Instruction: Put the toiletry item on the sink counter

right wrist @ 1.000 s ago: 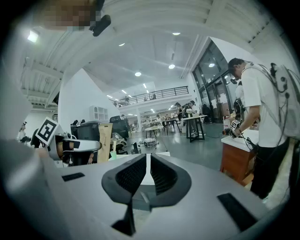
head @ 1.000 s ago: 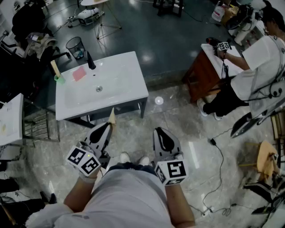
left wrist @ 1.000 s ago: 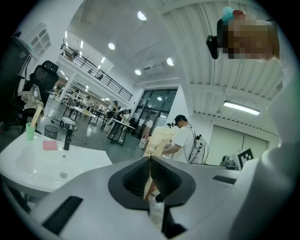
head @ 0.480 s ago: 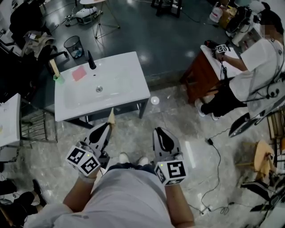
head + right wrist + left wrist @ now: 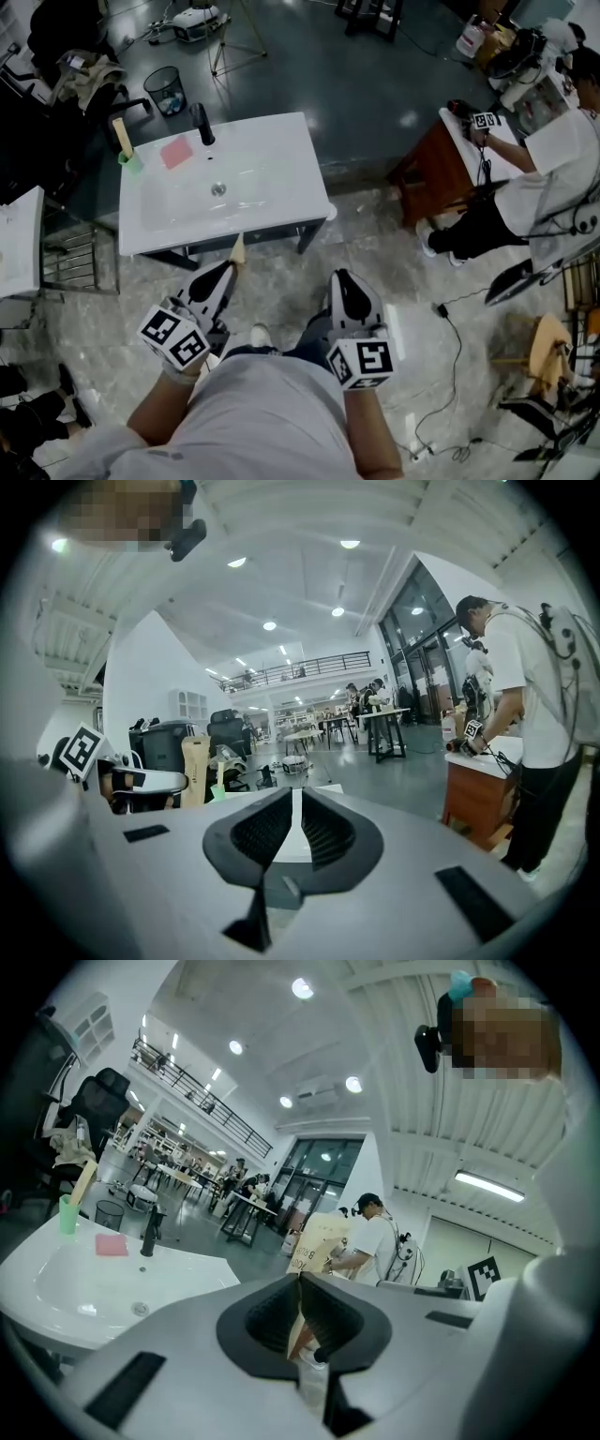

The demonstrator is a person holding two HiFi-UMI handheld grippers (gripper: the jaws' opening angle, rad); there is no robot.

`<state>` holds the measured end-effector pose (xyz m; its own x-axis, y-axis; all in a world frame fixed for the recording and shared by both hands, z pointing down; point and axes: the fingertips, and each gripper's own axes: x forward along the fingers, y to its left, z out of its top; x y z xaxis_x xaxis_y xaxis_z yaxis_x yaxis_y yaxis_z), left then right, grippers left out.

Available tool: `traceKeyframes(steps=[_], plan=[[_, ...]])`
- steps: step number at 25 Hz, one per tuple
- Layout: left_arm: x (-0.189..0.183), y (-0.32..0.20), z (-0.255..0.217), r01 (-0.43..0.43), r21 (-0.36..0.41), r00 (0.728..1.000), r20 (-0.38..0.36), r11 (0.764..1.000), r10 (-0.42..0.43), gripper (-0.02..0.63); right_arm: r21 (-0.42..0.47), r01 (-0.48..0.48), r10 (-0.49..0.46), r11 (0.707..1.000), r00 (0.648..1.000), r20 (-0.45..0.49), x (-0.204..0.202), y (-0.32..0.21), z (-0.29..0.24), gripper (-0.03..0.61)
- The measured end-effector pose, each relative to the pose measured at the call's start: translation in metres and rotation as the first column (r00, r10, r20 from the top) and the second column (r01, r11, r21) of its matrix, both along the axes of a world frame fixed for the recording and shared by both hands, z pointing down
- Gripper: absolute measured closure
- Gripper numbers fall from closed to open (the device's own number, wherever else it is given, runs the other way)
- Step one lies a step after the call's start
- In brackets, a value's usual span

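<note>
My left gripper (image 5: 230,269) is shut on a flat beige toothbrush pack (image 5: 237,248), whose tip pokes out past the jaws toward the sink. In the left gripper view the pack (image 5: 319,1239) stands upright above the left gripper (image 5: 300,1283). The white sink counter (image 5: 281,155) lies just ahead of it, with the basin in its middle; it also shows low at the left (image 5: 192,1269). My right gripper (image 5: 343,279) hovers beside the left one over the floor, shut, with nothing between its jaws (image 5: 296,794).
On the counter's back left stand a green cup (image 5: 132,162) with a beige pack in it, a pink pad (image 5: 175,152) and a black faucet (image 5: 201,124). A person (image 5: 553,164) works at a wooden table on the right. A cable (image 5: 452,323) crosses the floor.
The view has shifted: the sink sits slightly nearer and further right. Both grippers keep their pose in front of my body, the left still holding the pack.
</note>
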<state>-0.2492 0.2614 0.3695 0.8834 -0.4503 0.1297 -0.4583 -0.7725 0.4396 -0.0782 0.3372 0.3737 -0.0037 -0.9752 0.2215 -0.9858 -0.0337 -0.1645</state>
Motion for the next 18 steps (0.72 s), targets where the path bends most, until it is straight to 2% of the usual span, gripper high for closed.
traceKeyframes(steps=[5, 8, 18], plan=[[0.007, -0.032, 0.026, 0.032, 0.015, 0.999, 0.018, 0.999, -0.032, 0.591, 0.019, 0.051, -0.051, 0.999, 0.999, 0.003, 0.014, -0.048, 0.027, 0.541], [0.034, -0.059, 0.030, 0.063, 0.037, 0.997, 0.043, 0.997, -0.064, 0.591, 0.018, 0.100, -0.100, 0.995, 0.995, 0.007, 0.041, -0.085, 0.033, 0.541], [0.137, -0.149, 0.042, 0.216, 0.021, 0.972, 0.088, 0.976, -0.218, 0.591, -0.011, 0.235, -0.234, 0.972, 0.969, 0.082, 0.156, -0.200, 0.058, 0.541]])
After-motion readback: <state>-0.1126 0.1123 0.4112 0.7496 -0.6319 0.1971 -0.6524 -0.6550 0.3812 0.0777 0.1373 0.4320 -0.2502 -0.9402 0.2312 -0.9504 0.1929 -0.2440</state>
